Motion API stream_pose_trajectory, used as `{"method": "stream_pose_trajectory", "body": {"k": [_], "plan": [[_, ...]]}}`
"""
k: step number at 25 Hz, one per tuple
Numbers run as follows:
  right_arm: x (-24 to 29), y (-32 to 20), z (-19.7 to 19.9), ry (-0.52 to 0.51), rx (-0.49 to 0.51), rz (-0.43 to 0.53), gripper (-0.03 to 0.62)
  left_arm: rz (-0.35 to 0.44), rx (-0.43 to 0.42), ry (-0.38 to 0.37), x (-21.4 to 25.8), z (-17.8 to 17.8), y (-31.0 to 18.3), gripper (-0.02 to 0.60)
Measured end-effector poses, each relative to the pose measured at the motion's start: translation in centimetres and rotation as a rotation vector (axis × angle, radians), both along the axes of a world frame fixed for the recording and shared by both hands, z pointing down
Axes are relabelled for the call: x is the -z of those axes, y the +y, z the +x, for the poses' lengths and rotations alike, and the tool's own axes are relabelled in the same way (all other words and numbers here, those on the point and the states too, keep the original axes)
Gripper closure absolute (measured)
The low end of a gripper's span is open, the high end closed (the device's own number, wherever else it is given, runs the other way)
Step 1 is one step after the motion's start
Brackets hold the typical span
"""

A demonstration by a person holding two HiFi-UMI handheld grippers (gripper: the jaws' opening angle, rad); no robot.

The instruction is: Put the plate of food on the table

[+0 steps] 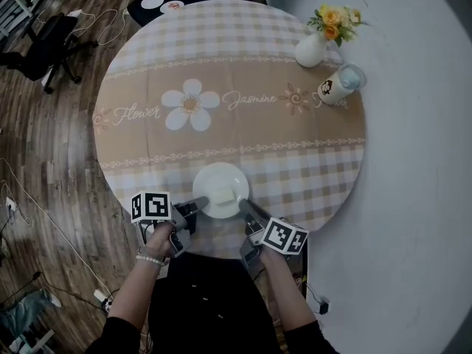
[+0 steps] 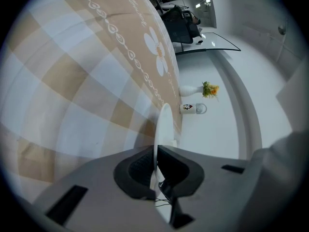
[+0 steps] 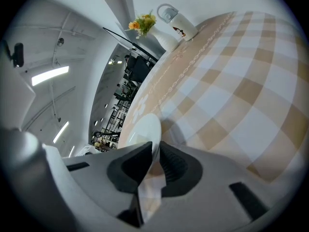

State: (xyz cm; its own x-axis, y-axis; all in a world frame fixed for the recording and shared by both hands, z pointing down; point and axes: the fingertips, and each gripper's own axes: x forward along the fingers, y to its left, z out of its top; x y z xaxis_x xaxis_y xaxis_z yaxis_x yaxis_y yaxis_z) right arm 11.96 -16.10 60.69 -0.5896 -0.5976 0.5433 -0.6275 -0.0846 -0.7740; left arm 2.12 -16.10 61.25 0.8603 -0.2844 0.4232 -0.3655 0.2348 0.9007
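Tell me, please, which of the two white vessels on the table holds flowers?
The vase, with yellow and orange flowers in it; the mug beside it has a handle and a printed figure, but no flowers.

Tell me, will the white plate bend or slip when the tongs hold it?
The plate is probably stiff: its rim looks straight between the left tongs. It may be slippery, since it looks smooth and the right tongs too pinch only its edge. If tilted, the pale food could slide.
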Motion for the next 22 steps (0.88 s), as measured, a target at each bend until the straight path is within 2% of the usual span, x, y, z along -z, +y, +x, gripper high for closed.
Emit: {"method": "stream_pose_trajectory", "body": {"k": [7, 12, 18, 22], "plan": [[-0.9, -0.3, -0.1, 0.016, 0.005, -0.015, 0.563, -0.022, 0.004, -0.023, -1.1, -0.1, -0.1, 0.572], [-1.5, -0.4, 0.0, 0.097, 0.068, -0.002, 0.556, -0.028, 0.011, -0.053, -1.7, -0.2, -0.4, 0.572], [-1.2, -0.3, 0.2, 0.302, 0.203, 0.064, 0.523, -0.031, 0.032, -0.054, -1.9, -0.1, -0.5, 0.572], [-0.2, -0.1, 0.1, 0.446, 0.316, 0.165, 0.519, -0.021, 0.038, -0.06, -2.0, -0.1, -0.6, 0.572]]}}
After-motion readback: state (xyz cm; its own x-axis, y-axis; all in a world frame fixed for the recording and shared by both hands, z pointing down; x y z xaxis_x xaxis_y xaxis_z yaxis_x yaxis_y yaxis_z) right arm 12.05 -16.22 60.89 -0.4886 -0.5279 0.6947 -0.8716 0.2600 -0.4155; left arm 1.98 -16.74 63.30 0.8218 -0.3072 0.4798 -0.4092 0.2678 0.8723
